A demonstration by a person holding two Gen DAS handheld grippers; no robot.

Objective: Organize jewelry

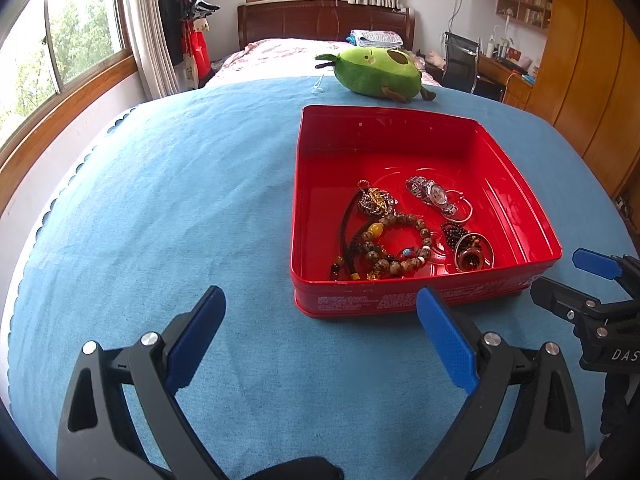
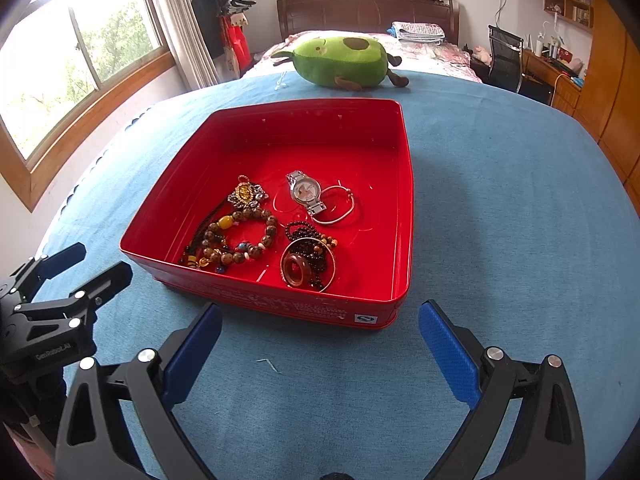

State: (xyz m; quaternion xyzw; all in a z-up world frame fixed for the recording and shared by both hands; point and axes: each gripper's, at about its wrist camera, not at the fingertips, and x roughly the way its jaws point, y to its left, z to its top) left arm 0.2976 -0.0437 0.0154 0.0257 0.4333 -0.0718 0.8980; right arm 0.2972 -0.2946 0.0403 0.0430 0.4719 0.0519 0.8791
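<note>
A red tin box (image 1: pixel 516 184) (image 2: pixel 404 208) sits on the blue cloth. It holds a silver watch (image 1: pixel 434 196) (image 2: pixel 306 194), a thin silver bangle (image 2: pixel 340 208), a brown bead bracelet (image 1: pixel 396 248) (image 2: pixel 240 240), a gold brooch (image 1: pixel 376 200) (image 2: pixel 245 194), dark beads with a wooden ring (image 1: pixel 470 254) (image 2: pixel 306 260). My left gripper (image 1: pixel 320 336) is open and empty, in front of the box's near left corner. My right gripper (image 2: pixel 320 340) is open and empty, just before the box's near wall. Each gripper shows in the other's view, the right one (image 1: pixel 576 276) and the left one (image 2: pixel 100 262).
A green avocado plush (image 1: pixel 376 72) (image 2: pixel 340 62) lies beyond the box at the far edge of the cloth. A small clear hook (image 1: pixel 318 86) lies left of it. Bare blue cloth (image 1: pixel 180 200) spreads left of the box and right of it (image 2: pixel 520 220).
</note>
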